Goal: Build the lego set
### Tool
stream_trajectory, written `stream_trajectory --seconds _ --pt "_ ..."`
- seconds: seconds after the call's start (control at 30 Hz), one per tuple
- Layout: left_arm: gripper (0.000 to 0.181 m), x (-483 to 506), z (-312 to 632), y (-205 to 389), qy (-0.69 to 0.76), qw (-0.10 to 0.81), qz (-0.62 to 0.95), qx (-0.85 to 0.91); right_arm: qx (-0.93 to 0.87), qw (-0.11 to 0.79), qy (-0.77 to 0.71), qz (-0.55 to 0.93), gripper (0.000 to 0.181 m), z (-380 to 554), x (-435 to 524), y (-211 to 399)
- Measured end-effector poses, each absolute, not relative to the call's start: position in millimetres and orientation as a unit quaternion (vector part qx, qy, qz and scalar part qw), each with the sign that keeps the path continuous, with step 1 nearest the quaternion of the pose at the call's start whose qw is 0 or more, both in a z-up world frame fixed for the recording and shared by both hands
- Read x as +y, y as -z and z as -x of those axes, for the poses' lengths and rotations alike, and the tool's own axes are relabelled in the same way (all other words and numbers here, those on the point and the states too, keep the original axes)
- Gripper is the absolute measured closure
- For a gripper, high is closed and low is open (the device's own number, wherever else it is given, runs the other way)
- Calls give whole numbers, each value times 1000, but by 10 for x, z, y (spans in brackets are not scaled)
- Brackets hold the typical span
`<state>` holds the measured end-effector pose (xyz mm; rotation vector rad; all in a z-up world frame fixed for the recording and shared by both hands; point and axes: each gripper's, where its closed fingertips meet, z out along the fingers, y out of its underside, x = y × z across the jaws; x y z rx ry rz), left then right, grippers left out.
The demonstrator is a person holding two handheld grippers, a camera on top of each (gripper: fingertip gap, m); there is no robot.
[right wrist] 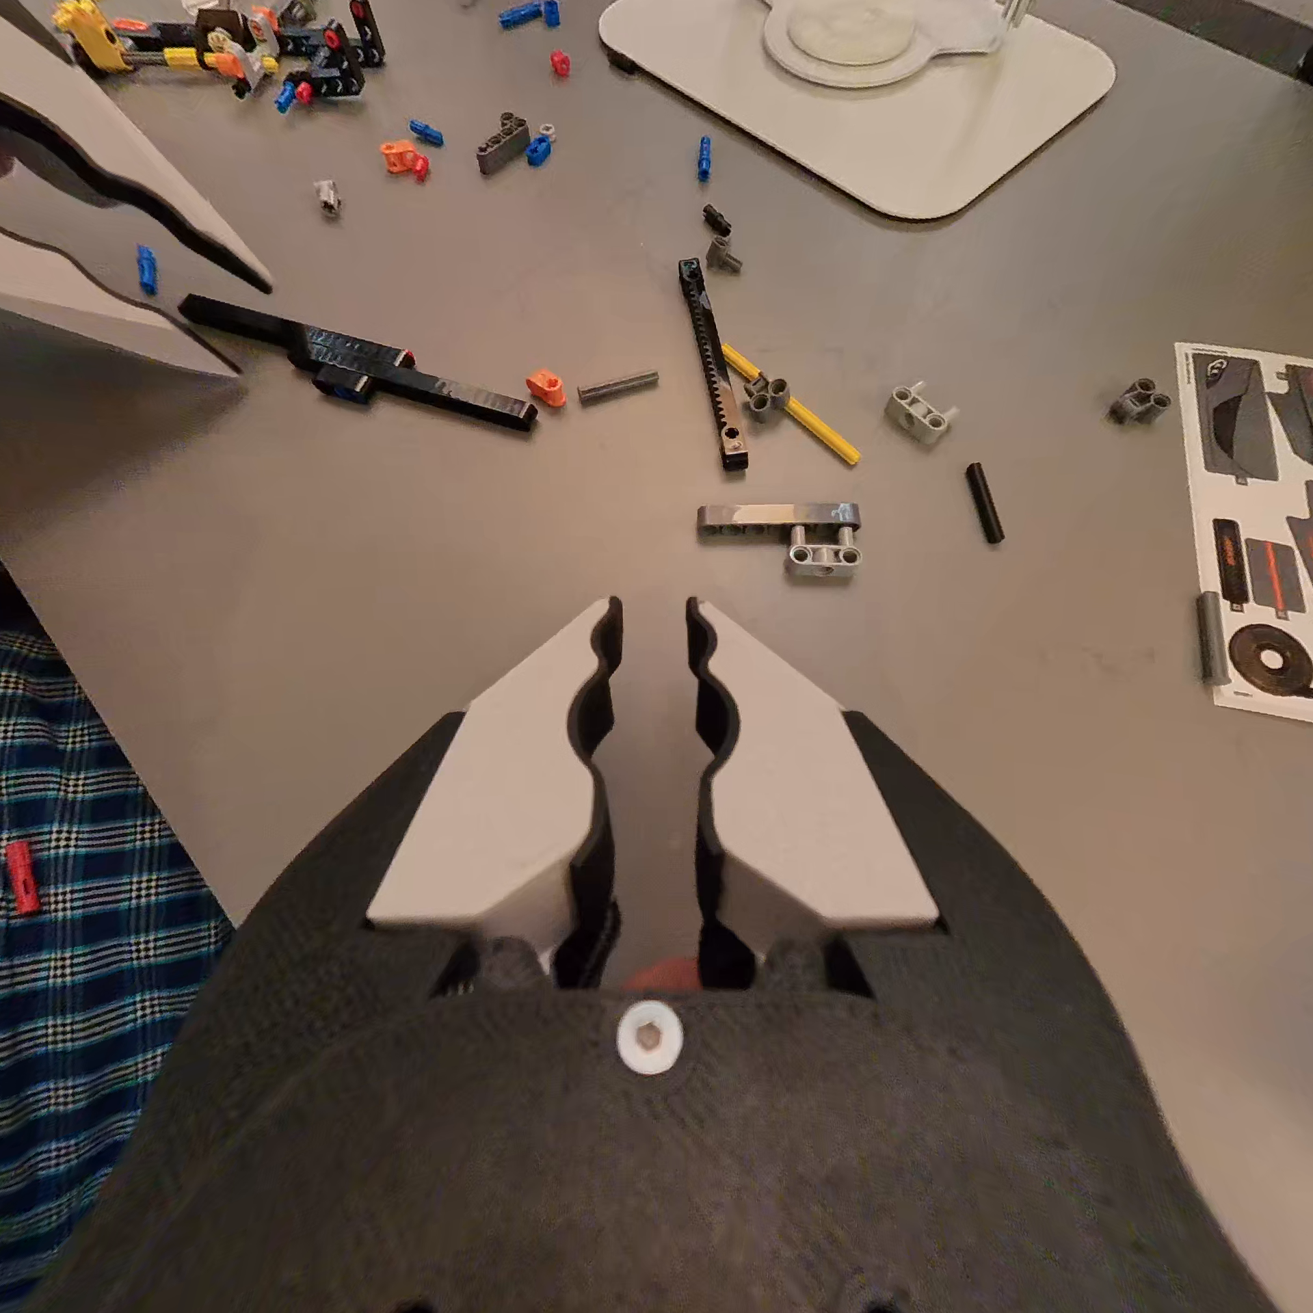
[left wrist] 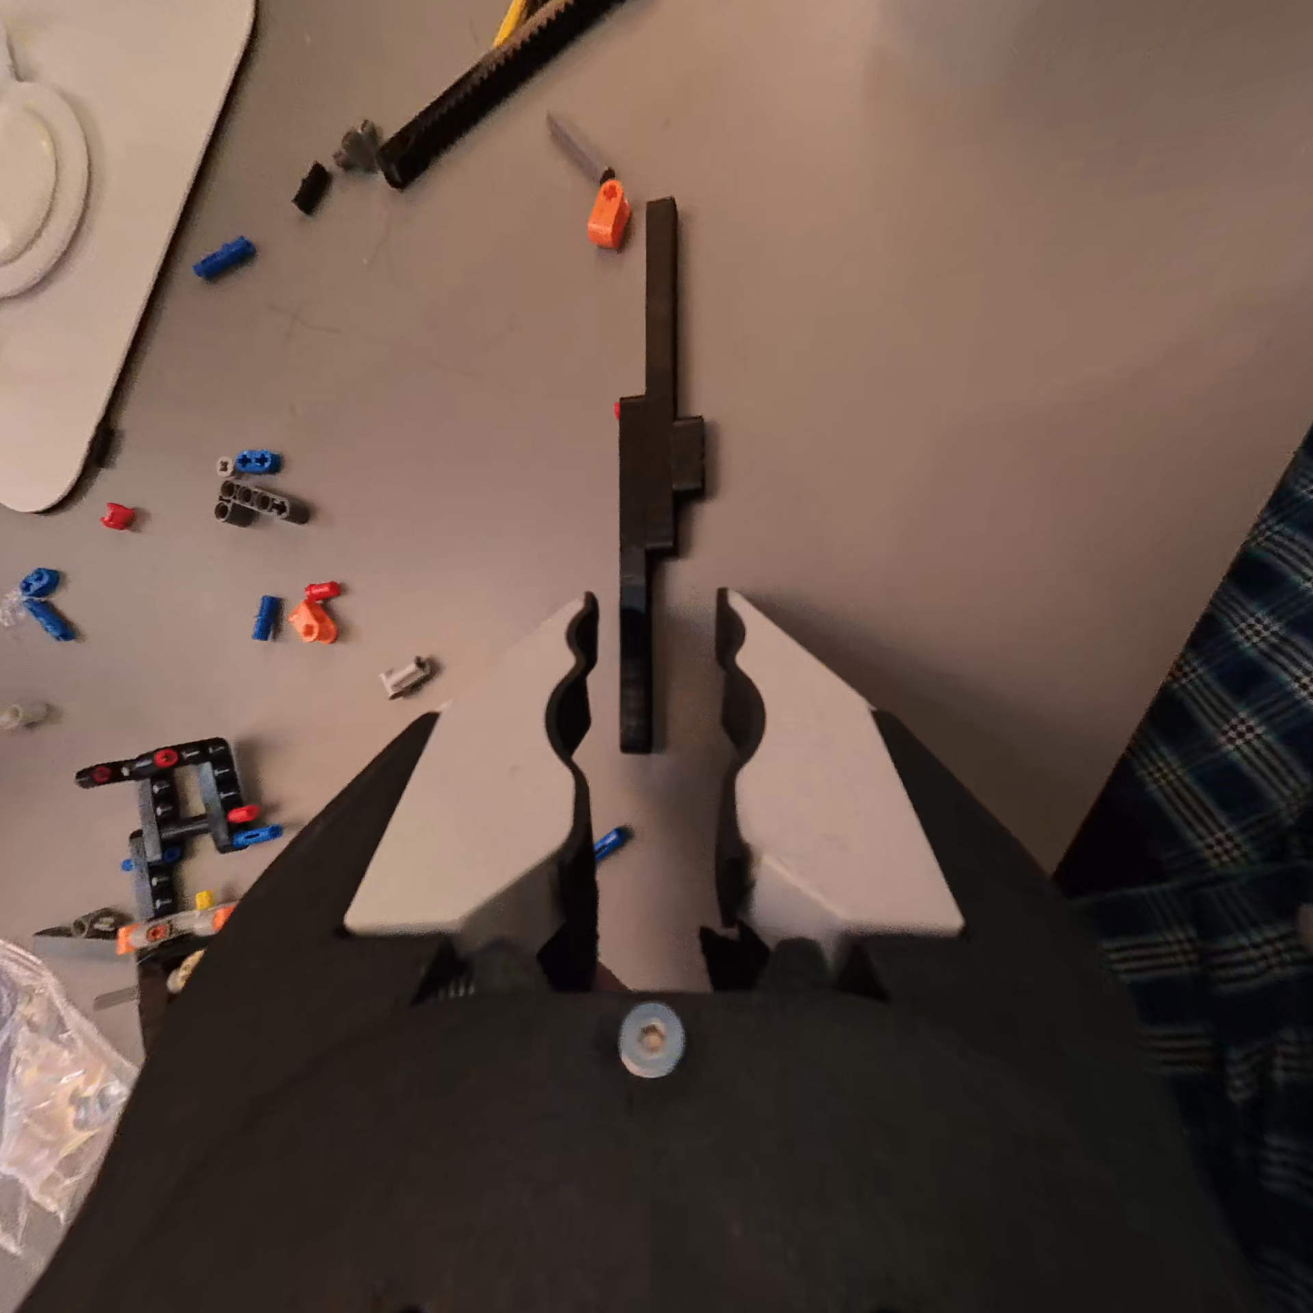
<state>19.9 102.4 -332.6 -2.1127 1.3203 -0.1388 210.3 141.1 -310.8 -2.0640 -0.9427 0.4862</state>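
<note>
On the counter (right wrist: 355, 568): two orange connectors (right wrist: 546, 388) (right wrist: 399, 156), one yellow axle (right wrist: 796, 408), one black rack (right wrist: 712, 366), one sticker sheet (right wrist: 1250, 526), one pale mat (right wrist: 924, 142).

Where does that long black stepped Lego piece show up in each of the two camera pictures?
Left wrist view: the long black assembly runs up the centre, its near end between the open left gripper fingers.
Right wrist view: it lies at upper left.
Shared landmark: the orange connector at its far end.

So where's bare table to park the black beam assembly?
Bare table between the right gripper and the black beam assembly; also right of it in the left view. Crowded: loose pins, far left.
</note>
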Motion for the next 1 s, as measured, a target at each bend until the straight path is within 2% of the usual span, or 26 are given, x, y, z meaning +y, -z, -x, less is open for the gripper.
stream_trajectory --seconds 0.07,0.27,0.6,0.8,1.0 --pt "144 1046 -156 3234 55 330 802 495 -371 404 -192 814 163 -2099 1429 3089" --pt "141 1364 425 2877 -5 385 811 440 -367 435 -189 800 147 -2005 1604 2897" --pt "138 2238 1820 2233 -183 464 786 366 -411 468 -160 765 140 -1485 2098 2589" --pt "132 2837 2663 2491 -209 437 781 393 -433 450 -153 766 140 -1297 2026 2702" --pt "125 3380 3018 2862 -208 404 762 462 -443 425 -137 777 140 -1324 1935 2809"
